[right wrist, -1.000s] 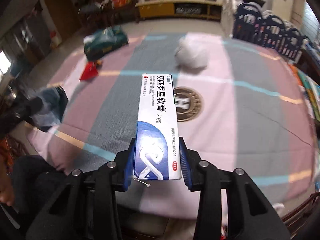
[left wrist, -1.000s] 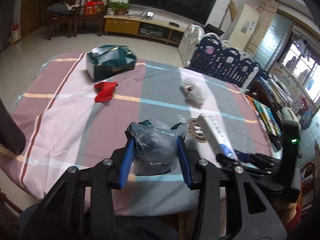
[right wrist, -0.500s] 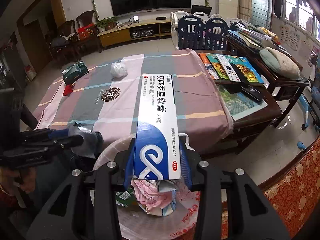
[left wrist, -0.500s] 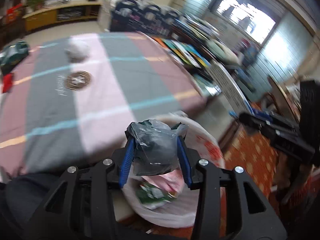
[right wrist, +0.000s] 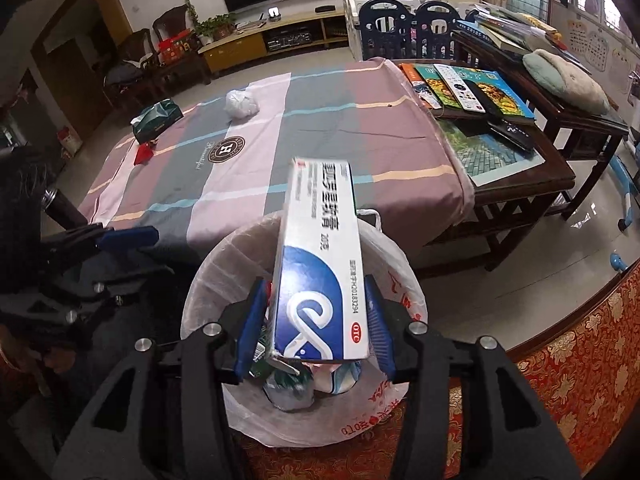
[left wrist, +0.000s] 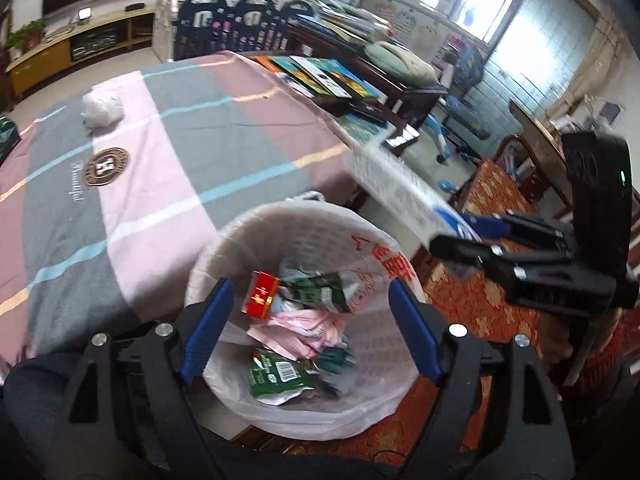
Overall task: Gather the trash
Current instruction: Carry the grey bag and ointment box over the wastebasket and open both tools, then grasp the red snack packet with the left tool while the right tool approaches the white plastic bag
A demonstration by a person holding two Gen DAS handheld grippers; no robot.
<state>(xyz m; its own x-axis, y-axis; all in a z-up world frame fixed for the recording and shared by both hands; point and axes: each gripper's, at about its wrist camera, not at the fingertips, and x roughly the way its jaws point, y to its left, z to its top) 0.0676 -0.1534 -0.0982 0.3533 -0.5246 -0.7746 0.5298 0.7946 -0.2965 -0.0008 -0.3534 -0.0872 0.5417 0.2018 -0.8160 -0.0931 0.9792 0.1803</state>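
Over the white bag-lined trash bin my left gripper stands open, its jaws still opening, with nothing between its blue pads. A dark plastic bag lies blurred among the wrappers inside the bin. My right gripper is also above the bin, and its jaws are opening. The blue-and-white ointment box hangs tilted between them, with a gap at each pad. In the left wrist view the box juts from the right gripper. On the table lie a crumpled white bag and a red scrap.
The striped tablecloth ends just behind the bin. A green tissue box sits at the table's far left. To the right stands a dark wooden side table with books and remotes. A red patterned carpet lies under the bin.
Both grippers swung from above the table to over the bin. The left jaws spread and the dark bag dropped in. The right jaws loosened and the box tipped.
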